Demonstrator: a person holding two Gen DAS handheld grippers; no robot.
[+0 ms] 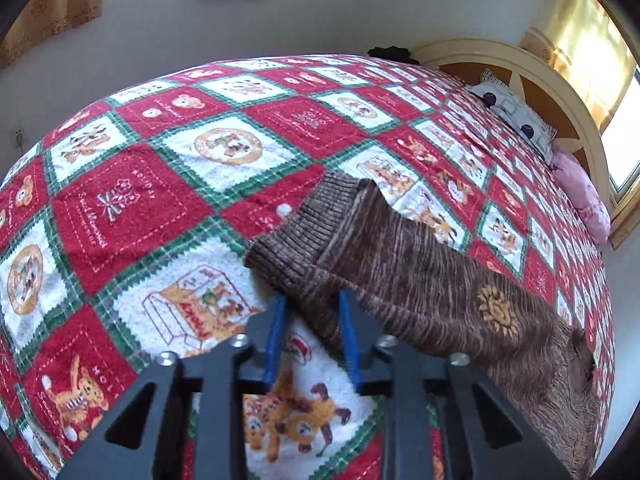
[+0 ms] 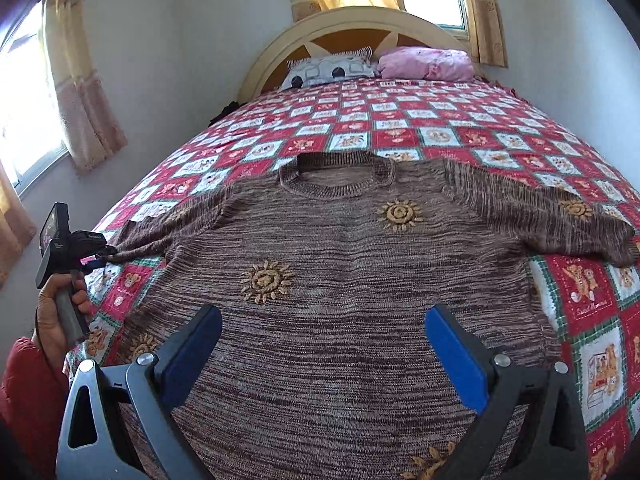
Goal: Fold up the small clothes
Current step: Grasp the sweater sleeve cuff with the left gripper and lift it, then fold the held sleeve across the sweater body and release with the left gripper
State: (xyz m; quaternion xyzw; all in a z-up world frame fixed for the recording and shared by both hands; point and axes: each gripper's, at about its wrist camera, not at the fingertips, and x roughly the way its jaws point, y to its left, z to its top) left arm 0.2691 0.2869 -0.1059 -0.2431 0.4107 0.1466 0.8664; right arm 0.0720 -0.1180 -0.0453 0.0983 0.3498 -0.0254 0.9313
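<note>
The brown sweater (image 2: pixel 340 264) lay flat on the bed (image 2: pixel 440 120), with free quilt beyond both sleeves. The left tool (image 1: pixel 312 300) was narrow, its pads pinching the sleeve edge near the cuff. The right tool (image 2: pixel 324 332) stood wide above the sweater's body, holding nothing.

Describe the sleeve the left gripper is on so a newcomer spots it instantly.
On the bed's red, white and green quilt lies a brown knit sweater, neck toward the headboard. The sleeve stretches toward the window side, its ribbed cuff between the left gripper pads, unlike the free sleeve.
</note>
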